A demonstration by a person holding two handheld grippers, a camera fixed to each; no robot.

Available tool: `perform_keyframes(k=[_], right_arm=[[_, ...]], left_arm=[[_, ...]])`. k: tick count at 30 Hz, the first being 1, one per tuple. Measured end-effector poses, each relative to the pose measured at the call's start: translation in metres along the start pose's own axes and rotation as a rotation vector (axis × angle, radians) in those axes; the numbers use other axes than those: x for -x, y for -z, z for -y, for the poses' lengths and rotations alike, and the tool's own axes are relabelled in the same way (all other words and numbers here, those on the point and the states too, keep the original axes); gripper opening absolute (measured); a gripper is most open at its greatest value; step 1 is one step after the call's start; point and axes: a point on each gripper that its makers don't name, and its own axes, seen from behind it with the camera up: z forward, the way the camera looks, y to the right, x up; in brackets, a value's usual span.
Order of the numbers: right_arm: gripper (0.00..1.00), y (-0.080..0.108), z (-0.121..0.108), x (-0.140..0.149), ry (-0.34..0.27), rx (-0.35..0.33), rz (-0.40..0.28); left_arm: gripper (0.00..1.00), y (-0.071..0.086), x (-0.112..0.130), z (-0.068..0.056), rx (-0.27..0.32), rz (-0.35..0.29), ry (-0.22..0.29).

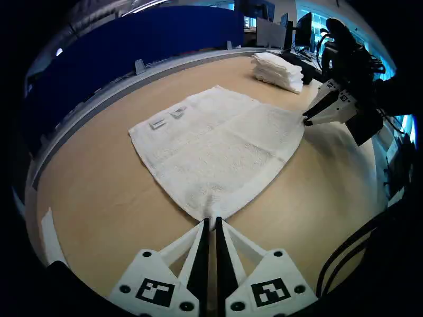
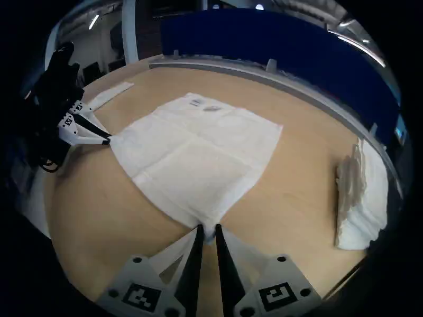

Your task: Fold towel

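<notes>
On pale wood table (image 1: 106, 201), flat white terry towel (image 1: 217, 142); left gripper (image 1: 211, 224) and right gripper (image 2: 207, 230) each pinching a corner.

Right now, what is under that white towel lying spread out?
The towel lies spread on the wooden table, which shows all around it. Whatever might sit beneath the cloth is covered. The left gripper and right gripper each pinch a corner.

The towel (image 1: 217, 142) lies spread flat on my desk (image 1: 106, 201). My left claw (image 1: 211, 227) pinches its near corner, my right claw (image 1: 305, 119) the neighbouring corner to the right. A stack of folded towels (image 1: 277, 71) sits beyond, before the partition (image 1: 132, 42) along the desk's far edge.
</notes>
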Motion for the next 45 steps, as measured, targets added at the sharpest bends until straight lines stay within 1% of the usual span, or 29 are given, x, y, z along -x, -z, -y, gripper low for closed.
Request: perform_keyframes(k=[5,14,21,27,32,35,38,41,45], right_arm=[[0.17,0.009,-0.001,-0.01,-0.003,0.005,-0.007],[0.17,0.033,0.006,-0.025,0.012,0.009,-0.015],[0.17,0.059,0.015,-0.037,0.016,0.01,-0.027],[0.17,0.083,0.024,-0.042,0.018,0.003,-0.031],[0.17,0.096,0.029,-0.042,0.02,0.003,-0.028],[0.17,0.1,0.031,-0.04,0.018,0.0,-0.021],[0.17,0.101,0.03,-0.04,0.017,0.001,-0.017],[0.17,0.1,0.028,-0.043,0.021,0.003,-0.016],[0.17,0.096,0.024,-0.048,0.025,-0.001,-0.009]], left_arm=[[0.08,0.009,-0.009,-0.001,-0.011,-0.016,0.021],[0.08,0.036,-0.017,-0.006,-0.024,-0.028,0.08],[0.08,0.062,-0.018,-0.017,-0.032,-0.024,0.132],[0.08,0.081,-0.023,-0.025,-0.038,-0.032,0.163],[0.08,0.095,-0.027,-0.031,-0.038,-0.04,0.196],[0.08,0.098,-0.028,-0.034,-0.033,-0.041,0.211],[0.08,0.098,-0.028,-0.035,-0.034,-0.041,0.214],[0.08,0.098,-0.032,-0.033,-0.038,-0.045,0.211],[0.08,0.096,-0.039,-0.026,-0.048,-0.049,0.213]])
